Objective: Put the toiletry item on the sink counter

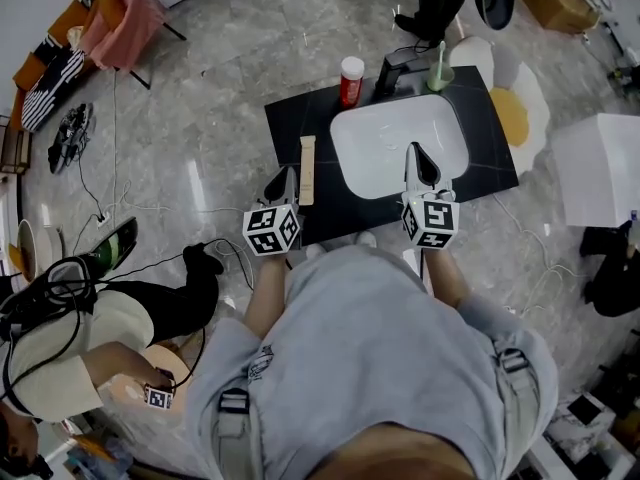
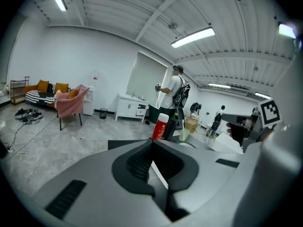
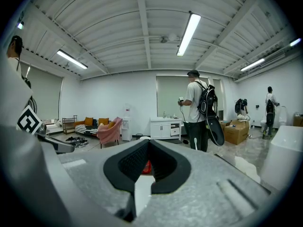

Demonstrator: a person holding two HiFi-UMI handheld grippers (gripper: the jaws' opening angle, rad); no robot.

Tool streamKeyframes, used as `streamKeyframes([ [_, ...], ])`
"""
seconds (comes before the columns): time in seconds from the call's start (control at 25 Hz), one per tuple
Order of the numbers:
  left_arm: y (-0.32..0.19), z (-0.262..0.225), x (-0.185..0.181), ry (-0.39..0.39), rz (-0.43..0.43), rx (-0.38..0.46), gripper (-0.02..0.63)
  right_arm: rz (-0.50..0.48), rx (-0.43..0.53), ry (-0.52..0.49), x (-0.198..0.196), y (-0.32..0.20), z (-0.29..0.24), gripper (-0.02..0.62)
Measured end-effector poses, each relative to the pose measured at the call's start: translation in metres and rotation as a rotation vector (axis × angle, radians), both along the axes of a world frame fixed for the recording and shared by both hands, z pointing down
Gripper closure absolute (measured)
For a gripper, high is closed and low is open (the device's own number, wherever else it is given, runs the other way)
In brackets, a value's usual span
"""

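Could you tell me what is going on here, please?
A person stands at the black sink counter, a gripper in each hand, both shut and empty. The left gripper is beside a long tan packet lying left of the white basin; the right gripper is over the basin. A red bottle and green cup stand at the back.

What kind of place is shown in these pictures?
Probably a large studio or lab, not a real bathroom: a black sink counter stands alone on the open floor, with a sofa and loose cables nearby.
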State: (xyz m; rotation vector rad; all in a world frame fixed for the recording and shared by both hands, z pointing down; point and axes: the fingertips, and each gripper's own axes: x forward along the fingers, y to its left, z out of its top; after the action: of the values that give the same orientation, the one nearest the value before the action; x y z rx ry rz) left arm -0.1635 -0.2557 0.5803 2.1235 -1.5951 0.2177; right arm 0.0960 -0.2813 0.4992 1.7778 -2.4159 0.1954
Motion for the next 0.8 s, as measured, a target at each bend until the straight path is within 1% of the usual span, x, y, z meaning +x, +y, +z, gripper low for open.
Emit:
streamKeyframes([
  [0.36, -0.006, -0.049, 0.000, -0.008, 0.001, 0.127, 0.601, -0.014, 0.007, -0.006, -0.004, -0.004, -0.002, 0.591],
  [0.8, -0.004, -0.099, -0.002, -0.073, -0.029, 0.257, 0.601, -0.022, 0.030, -0.017, -0.008, -0.003, -0.009, 0.591],
])
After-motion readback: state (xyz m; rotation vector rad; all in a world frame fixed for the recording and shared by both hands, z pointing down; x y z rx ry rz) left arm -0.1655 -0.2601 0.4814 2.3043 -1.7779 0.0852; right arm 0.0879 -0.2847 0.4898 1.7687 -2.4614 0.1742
